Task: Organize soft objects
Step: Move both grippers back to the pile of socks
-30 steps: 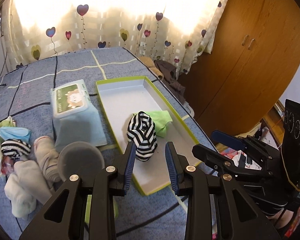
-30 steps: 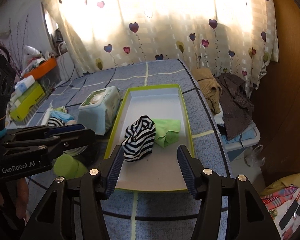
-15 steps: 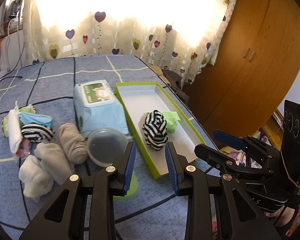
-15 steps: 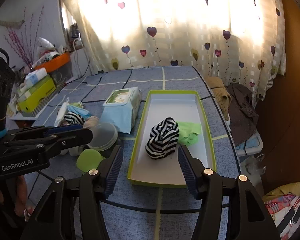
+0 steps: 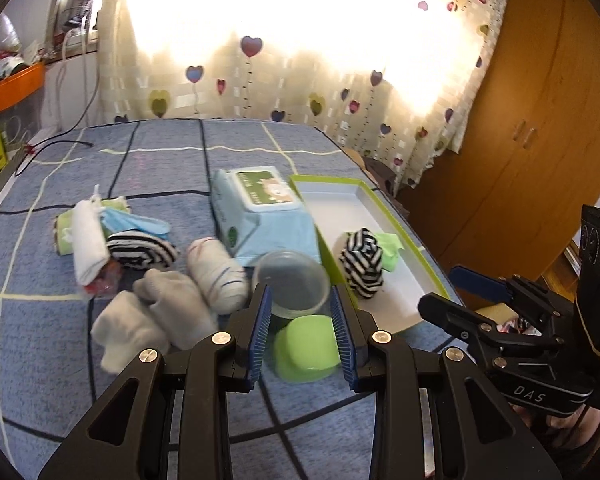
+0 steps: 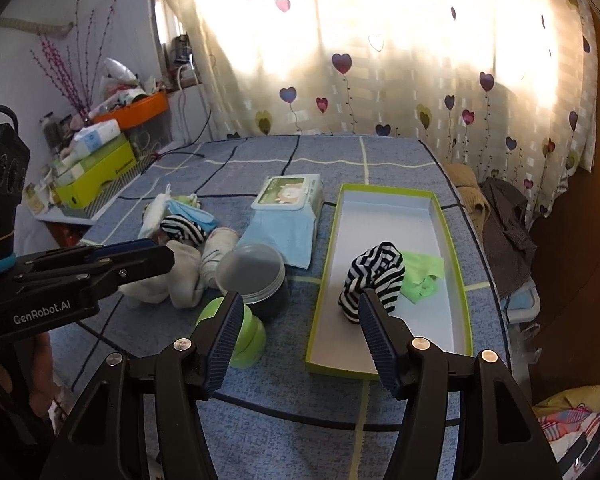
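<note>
On the blue bedspread, a striped sock and a green cloth lie inside the green-rimmed tray, with more rolled socks left of it. Both the left gripper and right gripper hover with jaws apart, holding nothing.

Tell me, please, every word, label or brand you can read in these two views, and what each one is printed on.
"GenRobot.AI": on the black body of the left gripper, seen from the right wrist view.
"DAS": on the black body of the right gripper, seen from the left wrist view.
Green label on the wipes pack: print and a cartoon picture, too small to read.
Yellow-green boxes beside the bed: dark print, too blurred to read.
</note>
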A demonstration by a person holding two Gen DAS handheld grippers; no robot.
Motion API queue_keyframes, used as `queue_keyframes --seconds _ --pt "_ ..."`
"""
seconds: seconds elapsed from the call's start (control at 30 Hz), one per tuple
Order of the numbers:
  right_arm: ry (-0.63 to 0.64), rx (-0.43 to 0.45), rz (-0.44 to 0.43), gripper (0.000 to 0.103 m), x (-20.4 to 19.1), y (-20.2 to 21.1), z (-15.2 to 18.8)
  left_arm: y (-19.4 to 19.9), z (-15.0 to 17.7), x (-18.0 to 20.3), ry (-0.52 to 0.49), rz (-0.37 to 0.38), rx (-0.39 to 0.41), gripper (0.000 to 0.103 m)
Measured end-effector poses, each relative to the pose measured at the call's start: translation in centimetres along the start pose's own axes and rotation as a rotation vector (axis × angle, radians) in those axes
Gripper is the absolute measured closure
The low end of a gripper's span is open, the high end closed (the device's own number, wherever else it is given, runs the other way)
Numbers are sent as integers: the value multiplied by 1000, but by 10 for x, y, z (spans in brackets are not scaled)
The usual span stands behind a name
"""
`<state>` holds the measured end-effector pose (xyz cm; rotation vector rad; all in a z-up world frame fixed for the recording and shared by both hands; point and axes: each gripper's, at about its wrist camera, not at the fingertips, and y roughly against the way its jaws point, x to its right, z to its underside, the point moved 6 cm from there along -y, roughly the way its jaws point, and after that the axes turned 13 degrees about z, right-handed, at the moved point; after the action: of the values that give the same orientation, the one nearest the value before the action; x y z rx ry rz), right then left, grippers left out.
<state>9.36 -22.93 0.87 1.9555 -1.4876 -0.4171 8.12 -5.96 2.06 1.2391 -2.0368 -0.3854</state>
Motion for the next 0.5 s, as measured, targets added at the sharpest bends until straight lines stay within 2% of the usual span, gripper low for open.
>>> queue_keyframes --seconds 0.5 --pt "39 34 -44 43 -28 4 -14 24 11 -42 65 -68 28 71"
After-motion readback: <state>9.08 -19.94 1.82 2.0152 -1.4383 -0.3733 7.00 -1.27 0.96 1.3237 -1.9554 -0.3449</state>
